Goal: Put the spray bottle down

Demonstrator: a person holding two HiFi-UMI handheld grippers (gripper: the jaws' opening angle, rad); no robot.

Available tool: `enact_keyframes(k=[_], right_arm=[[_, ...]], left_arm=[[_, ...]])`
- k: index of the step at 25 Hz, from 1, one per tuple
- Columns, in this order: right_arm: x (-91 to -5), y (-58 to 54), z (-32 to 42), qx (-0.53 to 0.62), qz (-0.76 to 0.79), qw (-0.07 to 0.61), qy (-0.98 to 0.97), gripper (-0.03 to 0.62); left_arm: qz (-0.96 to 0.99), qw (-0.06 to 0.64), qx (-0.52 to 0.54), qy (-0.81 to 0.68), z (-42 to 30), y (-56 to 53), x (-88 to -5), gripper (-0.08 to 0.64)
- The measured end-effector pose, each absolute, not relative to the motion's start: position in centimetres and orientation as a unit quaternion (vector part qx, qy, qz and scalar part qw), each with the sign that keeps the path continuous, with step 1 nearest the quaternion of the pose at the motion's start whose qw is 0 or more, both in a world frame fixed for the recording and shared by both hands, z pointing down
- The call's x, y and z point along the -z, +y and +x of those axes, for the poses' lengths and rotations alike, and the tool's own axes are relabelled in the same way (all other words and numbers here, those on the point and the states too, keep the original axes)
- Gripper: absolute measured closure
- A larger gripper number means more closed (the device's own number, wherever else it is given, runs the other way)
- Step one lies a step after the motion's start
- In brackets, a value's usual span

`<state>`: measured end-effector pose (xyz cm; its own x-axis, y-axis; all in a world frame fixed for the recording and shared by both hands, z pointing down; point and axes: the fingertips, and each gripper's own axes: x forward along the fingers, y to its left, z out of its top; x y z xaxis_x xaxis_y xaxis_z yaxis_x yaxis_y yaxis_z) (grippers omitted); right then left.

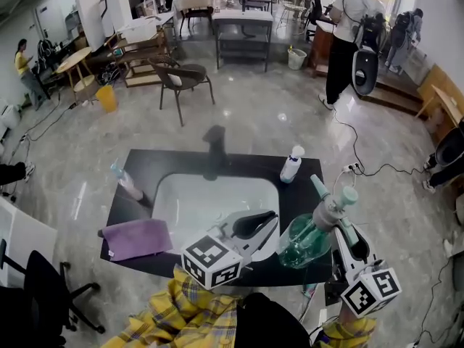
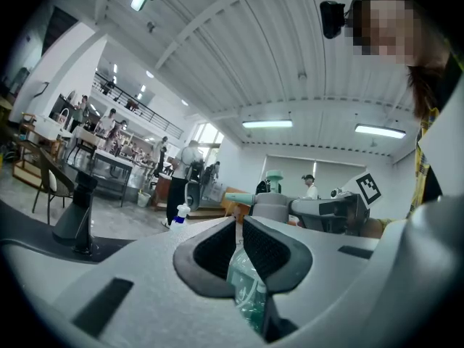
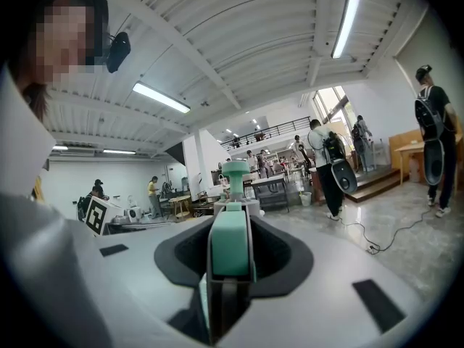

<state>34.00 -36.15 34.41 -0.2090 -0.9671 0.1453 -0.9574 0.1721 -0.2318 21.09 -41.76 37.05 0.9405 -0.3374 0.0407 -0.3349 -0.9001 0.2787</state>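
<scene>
- Left gripper (image 1: 270, 220) hangs over the front of the white sink (image 1: 190, 194). Its jaws are drawn almost together with nothing pinched between them. Its tips point at the bottle's body from just beside it, so it takes no part in the hold.
- Between the two tools, the green spray bottle (image 1: 304, 239) is tilted in the air above the black countertop (image 1: 296, 193), at the sink's right front corner. No view shows its base resting on anything.
- Right gripper (image 1: 348, 229) has its jaws clamped on the bottle's teal trigger and carries the bottle alone.
- By my reading, nothing of the task is done yet. The bottle has to be lowered onto the bare counter right of the sink, short of the small white bottle (image 1: 291, 165), stood upright and let go.
</scene>
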Motion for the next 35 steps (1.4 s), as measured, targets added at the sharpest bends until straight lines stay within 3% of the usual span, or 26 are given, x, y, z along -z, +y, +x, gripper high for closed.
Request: enact_keyframes(k=[35], right_arm=[[-35.7, -46.1, 41.1, 0.106, -0.619, 0.023, 0.778, 0.479]], left_arm=[[0.962, 0.152, -0.011, -0.225, 26.7, -48.5, -39.1, 0.531]])
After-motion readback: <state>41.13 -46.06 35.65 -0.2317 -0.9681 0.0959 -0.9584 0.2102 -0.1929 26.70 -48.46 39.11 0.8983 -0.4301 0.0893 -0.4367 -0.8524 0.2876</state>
